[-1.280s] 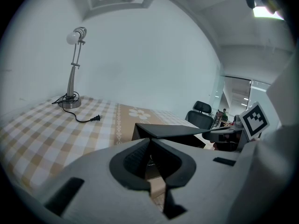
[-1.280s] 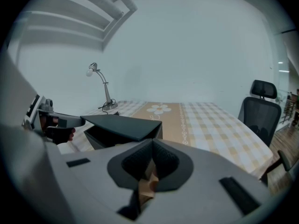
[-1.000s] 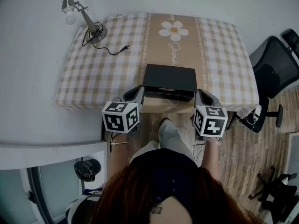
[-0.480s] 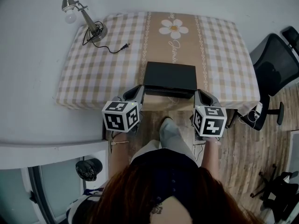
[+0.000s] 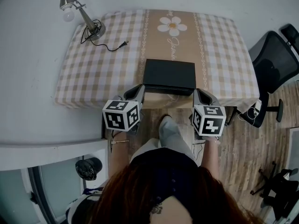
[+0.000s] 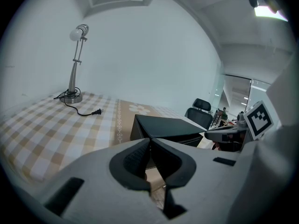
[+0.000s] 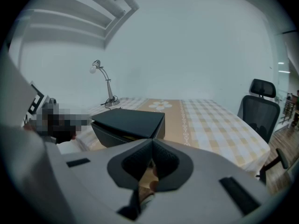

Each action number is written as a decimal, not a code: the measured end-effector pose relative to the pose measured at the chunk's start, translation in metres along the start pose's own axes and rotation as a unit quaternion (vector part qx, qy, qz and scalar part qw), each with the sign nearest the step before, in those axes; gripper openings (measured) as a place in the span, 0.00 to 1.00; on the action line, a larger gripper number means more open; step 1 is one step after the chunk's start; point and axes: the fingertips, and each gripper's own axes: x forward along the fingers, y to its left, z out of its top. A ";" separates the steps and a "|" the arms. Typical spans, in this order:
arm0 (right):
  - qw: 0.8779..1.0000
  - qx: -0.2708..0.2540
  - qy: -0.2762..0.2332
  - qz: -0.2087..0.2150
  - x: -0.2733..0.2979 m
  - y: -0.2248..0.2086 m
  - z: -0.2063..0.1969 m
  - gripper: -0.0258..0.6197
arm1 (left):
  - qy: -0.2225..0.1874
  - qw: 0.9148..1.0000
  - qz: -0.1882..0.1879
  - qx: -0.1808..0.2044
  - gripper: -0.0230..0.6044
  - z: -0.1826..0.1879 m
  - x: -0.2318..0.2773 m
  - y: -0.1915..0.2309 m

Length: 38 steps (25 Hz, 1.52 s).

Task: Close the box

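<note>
Left gripper (image 5: 136, 91) and right gripper (image 5: 202, 95), both mine, both with jaws pressed together and nothing between them. You can see it straight down each gripper's own camera: the left gripper's tips (image 6: 150, 141) meet in a point, the right gripper's tips (image 7: 152, 143) do the same.

Biggest thing in front of me is the table (image 5: 93, 73), covered in a beige-and-white checked cloth, with a tan runner (image 5: 174, 48) down the middle and a daisy (image 5: 172, 26) printed at its far end. Off to my right, on the wooden floor (image 5: 243, 139), a black office chair (image 5: 273, 59) stands just beside the table's corner.

Now the box (image 5: 169, 74): black, flat, sitting on the runner at the near edge of the table, right between my two grippers. The left one sits just beside its near left corner, the right one just beside its near right corner; whether either is touching it, I can't tell. From the right gripper view the lid (image 7: 133, 119) lies almost flat over the body, with a thin gap showing along the side facing me.

Far left corner: a metal desk lamp (image 5: 77, 14), upright on its round base, well apart from the box. Its black cord (image 5: 105, 46) trails across the checks and ends in a loose plug (image 5: 124, 44).
</note>
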 end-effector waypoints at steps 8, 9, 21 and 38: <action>1.000 -0.005 0.004 0.000 0.000 0.002 -0.003 0.07 | 0.005 1.000 -0.003 0.002 0.08 -0.002 0.000 -0.002; 1.000 -0.005 0.004 0.002 0.000 0.003 -0.003 0.07 | 0.006 1.000 -0.003 0.003 0.08 -0.003 0.001 -0.002; 1.000 0.004 -0.012 0.004 -0.013 0.009 -0.005 0.07 | -0.002 1.000 -0.007 0.013 0.08 -0.003 -0.014 -0.009; 0.994 -0.014 -0.112 -0.010 -0.062 0.038 0.016 0.07 | -0.043 0.997 -0.029 0.049 0.08 -0.001 -0.061 -0.036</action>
